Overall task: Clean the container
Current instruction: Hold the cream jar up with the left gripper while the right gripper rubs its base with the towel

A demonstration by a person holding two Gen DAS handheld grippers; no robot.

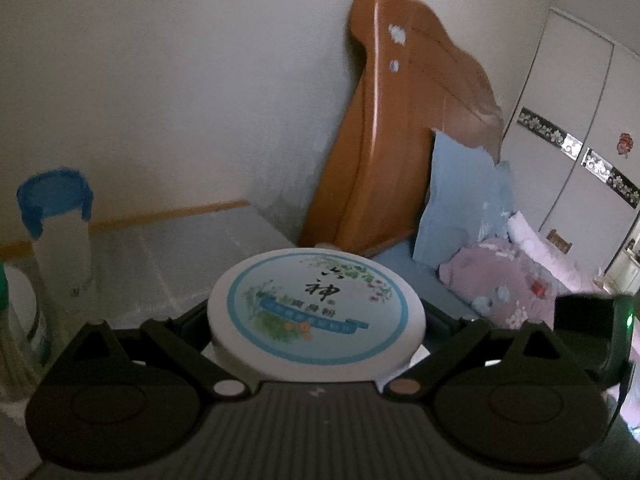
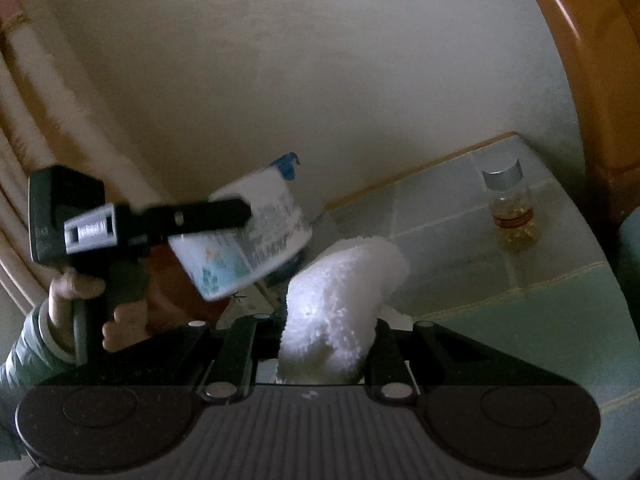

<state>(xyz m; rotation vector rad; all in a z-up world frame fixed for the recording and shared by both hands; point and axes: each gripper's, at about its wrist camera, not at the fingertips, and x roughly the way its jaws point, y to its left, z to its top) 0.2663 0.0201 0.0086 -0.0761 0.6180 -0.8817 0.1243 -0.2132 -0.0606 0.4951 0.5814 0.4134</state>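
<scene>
You have one round white container (image 1: 316, 316) in play, one white fluffy cloth (image 2: 340, 304), and two grippers. Your left gripper (image 1: 316, 344) is closed on the container, its fingers pressing the sides just under the lid, so the printed lid with its blue ring and black characters faces the left wrist camera. From the right wrist view the same container (image 2: 244, 236) is lifted off the table (image 2: 520, 280) and tilted, its labelled side wall towards you, with the left gripper (image 2: 208, 216) clamped across it; whether anything is inside it cannot be told, since the lid covers it. Your left hand (image 2: 80, 300) wraps the handle from below, sleeve (image 2: 28, 352) at the wrist. Your right gripper (image 2: 328, 344) is closed on the cloth, which stands up between the fingers as a thick wad, its top close to the lower edge of the container; whether the two touch cannot be told. On the table, near the back edge by the wall, stands one small clear bottle (image 2: 512, 208) with a silver cap, holding yellowish contents in its lower part. In the left wrist view, one white bottle (image 1: 60, 232) with a blue cap stands at the table's left side. Beyond the table's right edge are a wooden headboard (image 1: 400, 120) and a bed (image 1: 500, 272) with pillows.
</scene>
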